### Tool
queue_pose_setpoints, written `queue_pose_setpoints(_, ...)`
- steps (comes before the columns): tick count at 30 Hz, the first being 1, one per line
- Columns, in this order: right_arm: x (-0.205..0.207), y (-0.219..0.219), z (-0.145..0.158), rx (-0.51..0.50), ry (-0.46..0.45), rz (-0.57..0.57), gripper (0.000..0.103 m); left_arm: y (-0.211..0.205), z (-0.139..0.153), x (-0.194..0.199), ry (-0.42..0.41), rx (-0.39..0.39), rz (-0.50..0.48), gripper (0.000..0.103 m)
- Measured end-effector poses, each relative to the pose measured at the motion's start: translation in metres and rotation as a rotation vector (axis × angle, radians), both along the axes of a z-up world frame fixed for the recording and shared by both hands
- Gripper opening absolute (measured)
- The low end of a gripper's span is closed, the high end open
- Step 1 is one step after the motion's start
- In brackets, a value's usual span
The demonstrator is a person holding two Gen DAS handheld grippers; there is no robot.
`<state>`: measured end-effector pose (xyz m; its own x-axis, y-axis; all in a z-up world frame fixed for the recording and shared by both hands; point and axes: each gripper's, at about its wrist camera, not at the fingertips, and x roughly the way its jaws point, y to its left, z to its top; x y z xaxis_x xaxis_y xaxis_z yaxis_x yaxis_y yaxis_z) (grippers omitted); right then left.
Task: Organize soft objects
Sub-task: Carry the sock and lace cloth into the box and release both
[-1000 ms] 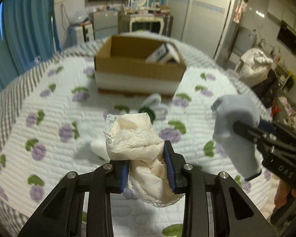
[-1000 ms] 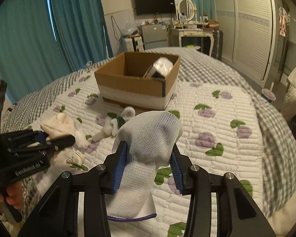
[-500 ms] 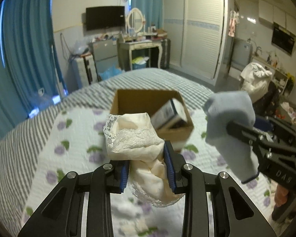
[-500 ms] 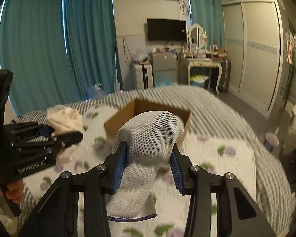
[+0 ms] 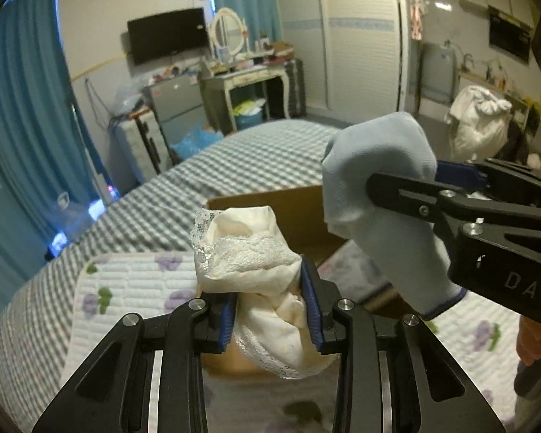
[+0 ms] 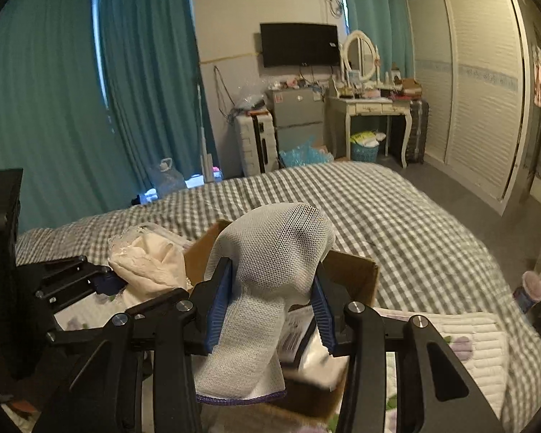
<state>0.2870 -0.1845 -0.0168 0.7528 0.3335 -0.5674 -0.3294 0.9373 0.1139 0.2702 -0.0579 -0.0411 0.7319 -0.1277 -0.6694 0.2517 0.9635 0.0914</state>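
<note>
Low in the middle of the left wrist view, the left claw (image 5: 270, 310) is clamped on a cream lace-trimmed cloth (image 5: 249, 256), bunched between its blue pads. To the right of that frame the right claw (image 5: 386, 187) grips a pale grey mesh sock (image 5: 378, 187); in the right wrist view the same sock (image 6: 270, 274) droops from the right claw (image 6: 270, 310), its purple-edged cuff hanging low. Both bundles hang over the cardboard box (image 6: 353, 270), which sits on the quilted cover (image 5: 126, 296) of the bed.

I'd judge the risk is in the letting go. The sock's long tail dangles near the box's front wall, so it may drape over the rim rather than drop inside. The lace could also snag on a pad. With the claws so close together, one could knock the other.
</note>
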Motion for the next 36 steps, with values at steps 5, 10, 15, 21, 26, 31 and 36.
queue_pose_setpoints(5, 0.027, 0.003, -0.025, 0.014, 0.048, -0.013, 0.042, 0.009, -0.017, 0.015, 0.011, -0.01, 0.011, 0.045)
queue_pose_setpoints(10, 0.026, 0.001, -0.026, 0.027, 0.047, -0.048, 0.066, 0.017, -0.015, 0.009, -0.009, -0.029, 0.071, 0.088)
queue_pose_setpoints(15, 0.006, -0.005, 0.004, 0.003, 0.001, -0.072, 0.071, 0.017, 0.009, -0.011, -0.032, -0.001, 0.09, 0.088)
queue_pose_setpoints(21, -0.045, -0.019, 0.078, -0.004, -0.088, -0.093, 0.074, 0.025, 0.076, -0.072, -0.167, 0.02, 0.128, 0.088)
queue_pose_setpoints(26, -0.109, -0.03, 0.135, -0.035, -0.159, -0.104, 0.087, 0.038, 0.136, -0.138, -0.256, 0.009, 0.152, 0.097)
queue_pose_setpoints(31, -0.174, -0.038, 0.159, -0.045, -0.19, -0.086, 0.103, 0.047, 0.155, -0.194, -0.307, 0.048, 0.184, 0.099)
queue_pose_setpoints(36, -0.223, -0.036, 0.137, -0.068, -0.158, -0.037, 0.103, 0.06, 0.133, -0.228, -0.271, 0.025, 0.21, 0.099)
